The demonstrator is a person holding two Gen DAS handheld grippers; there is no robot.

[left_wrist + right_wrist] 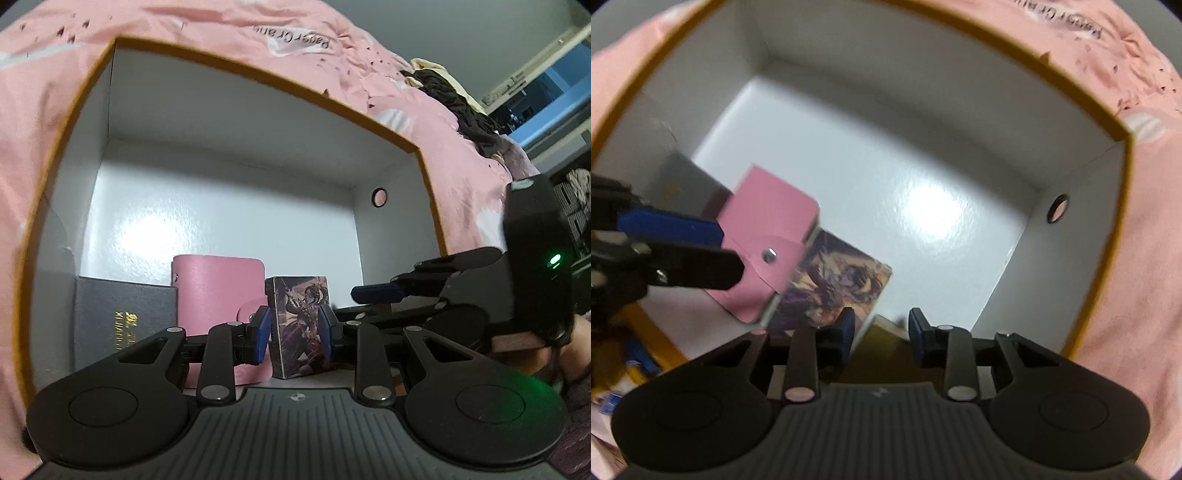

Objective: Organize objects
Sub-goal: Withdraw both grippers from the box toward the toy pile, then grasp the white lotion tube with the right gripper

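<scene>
left tool (294,328): blue pads clamped on upright printed card box (298,325), long axis vertical | right tool (881,334): narrow gap around a brownish box (882,334), grip unclear | pink snap wallet (218,288), dark gold-lettered box (118,321) alongside | inside glossy white carton (221,206) on pink bed sheet (184,22)

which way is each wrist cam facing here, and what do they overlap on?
Left wrist: sits on the left claw, looks slantwise down into the white box on pink bedding; own fingers flank the illustrated card box; right claw shows at the right.
Right wrist: sits on the right claw, looks more steeply down at the box floor; own fingers at the bottom, left claw at the left edge.
Shared: white box, pink wallet, illustrated card box, round wall hole.
</scene>
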